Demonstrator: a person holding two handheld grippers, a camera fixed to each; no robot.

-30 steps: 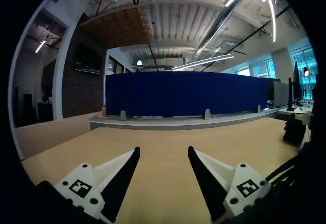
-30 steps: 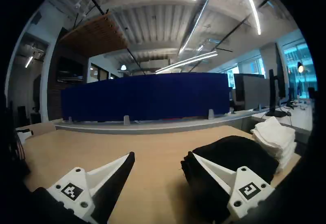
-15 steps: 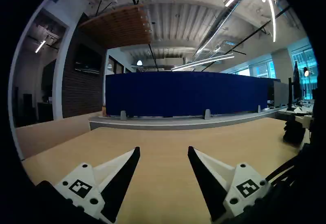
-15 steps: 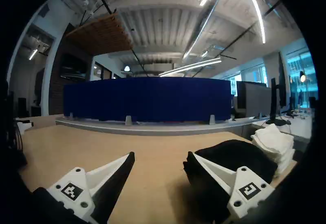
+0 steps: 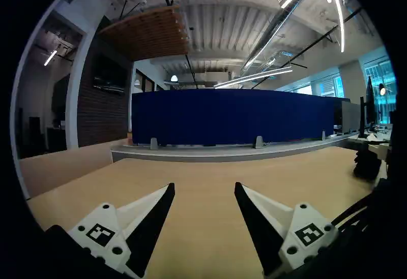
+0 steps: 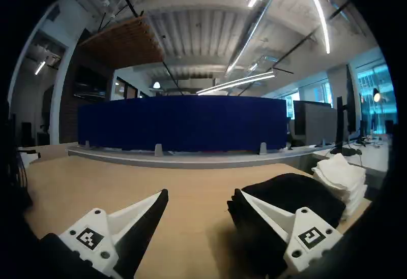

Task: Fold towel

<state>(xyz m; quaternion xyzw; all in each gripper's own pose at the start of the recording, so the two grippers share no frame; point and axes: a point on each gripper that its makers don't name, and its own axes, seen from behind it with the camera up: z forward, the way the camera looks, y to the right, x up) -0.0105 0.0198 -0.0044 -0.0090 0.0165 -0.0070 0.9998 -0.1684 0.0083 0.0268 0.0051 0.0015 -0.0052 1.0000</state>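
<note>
Left tongs (image 5: 204, 184) wide apart, empty, right tongs (image 6: 201, 191) likewise, near black towels (image 6: 305, 190)

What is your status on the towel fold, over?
Left claw open, empty. Right claw open, empty, beside black towel stack; white towel stack beyond it. No towel laid out yet on table. Nothing seen in the way.

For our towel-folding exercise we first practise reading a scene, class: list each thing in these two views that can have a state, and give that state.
left tongs: open, holding nothing, above the table.
right tongs: open, holding nothing.
black towels: folded, stacked on the table.
white towels: folded, stacked beside the black ones.
ceiling lights: on.
</note>
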